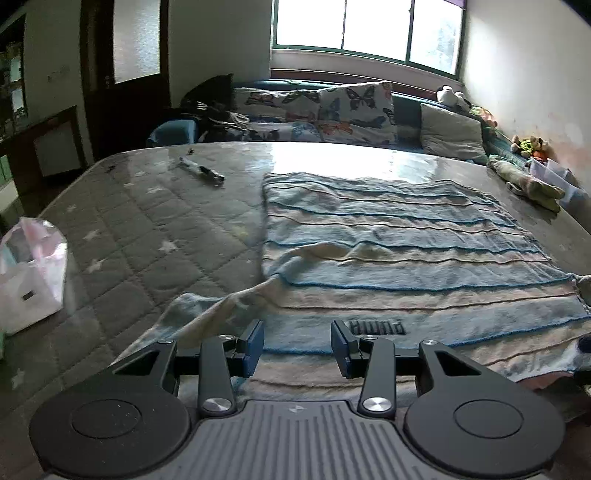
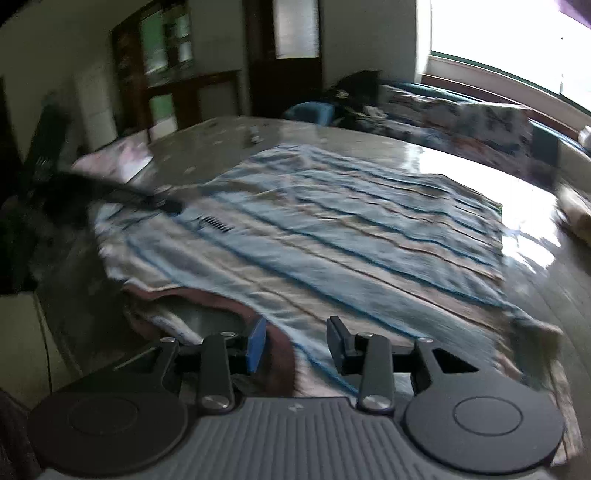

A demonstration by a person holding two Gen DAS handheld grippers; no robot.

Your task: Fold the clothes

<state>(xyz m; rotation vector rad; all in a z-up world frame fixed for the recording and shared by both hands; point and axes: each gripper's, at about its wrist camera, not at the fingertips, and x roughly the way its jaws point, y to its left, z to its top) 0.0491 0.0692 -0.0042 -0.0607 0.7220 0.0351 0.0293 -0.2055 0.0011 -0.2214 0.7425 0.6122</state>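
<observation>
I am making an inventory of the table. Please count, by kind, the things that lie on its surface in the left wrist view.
Striped garment: 1
Pen: 1
White plastic bag: 1
Green cloth item at the far right edge: 1
Total: 4

A striped garment (image 1: 399, 251) lies spread flat on a quilted table (image 1: 140, 229), filling its right half. A pen-like object (image 1: 201, 171) lies on the table at eleven o'clock from the garment. A bag (image 1: 31, 273) sits at nine o'clock, at the table's edge. Behind the table, at twelve o'clock, cushions (image 1: 354, 107) rest on a sofa under a window (image 1: 369, 26).
</observation>
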